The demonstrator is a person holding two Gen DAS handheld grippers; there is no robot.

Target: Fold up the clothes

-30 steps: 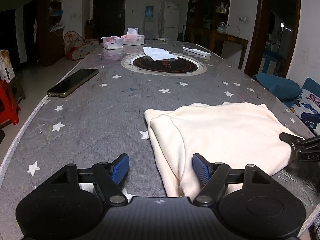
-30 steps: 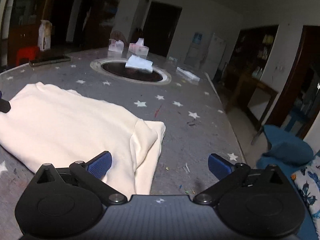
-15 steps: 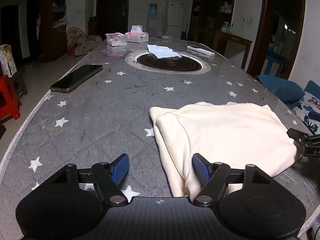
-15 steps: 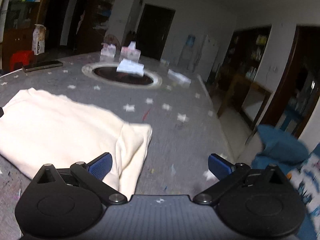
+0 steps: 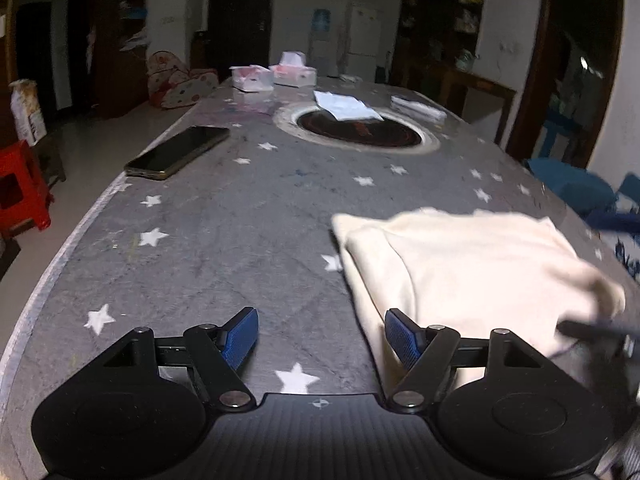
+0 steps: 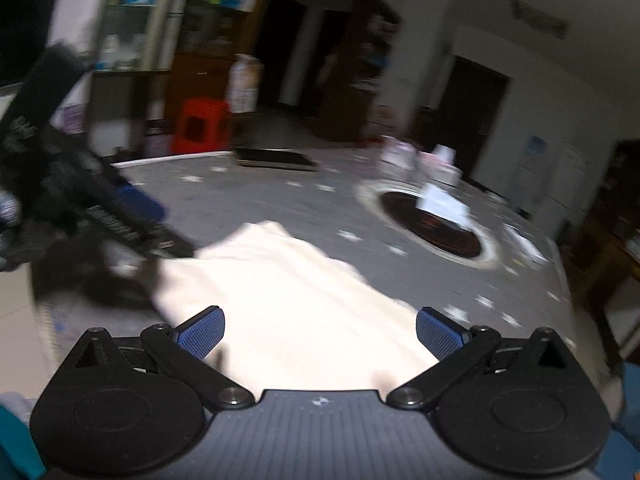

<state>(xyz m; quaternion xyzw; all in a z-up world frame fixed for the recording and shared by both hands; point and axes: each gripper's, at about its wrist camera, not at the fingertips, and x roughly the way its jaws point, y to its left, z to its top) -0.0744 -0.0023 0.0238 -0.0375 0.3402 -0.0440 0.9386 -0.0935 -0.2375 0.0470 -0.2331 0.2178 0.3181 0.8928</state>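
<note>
Desk [image 5: 240, 240]: cream garment [image 5: 472, 264] lies in a folded bundle near the front edge. Left claw [image 5: 320, 338] and right claw [image 6: 320, 332] both gape wide, empty. Risk: a one-layer pinch would drag the folds apart. Phone [image 5: 178, 152] well clear.

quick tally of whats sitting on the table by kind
cream garment: 1
phone: 1
tissue boxes: 2
loose paper sheet over the round inset: 1
flat white item past the inset, too blurred to name: 1
total: 6
</note>
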